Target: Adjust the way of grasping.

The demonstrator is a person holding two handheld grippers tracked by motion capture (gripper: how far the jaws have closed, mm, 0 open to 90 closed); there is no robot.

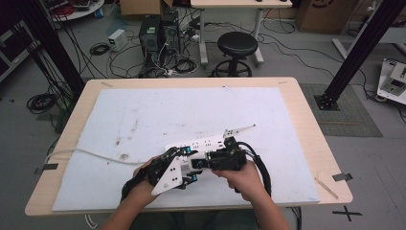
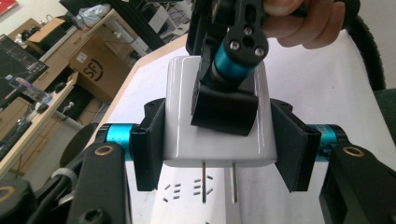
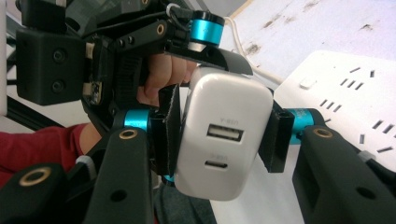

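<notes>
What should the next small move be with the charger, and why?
Probably finish the handover: open the left gripper and let the right gripper keep the charger. Both sets of jaws sit around its white body at once, the left ones pressing its sides. Its two prongs hang above the power strip, not yet in a socket, so one clean grip seems needed before plugging in.
</notes>
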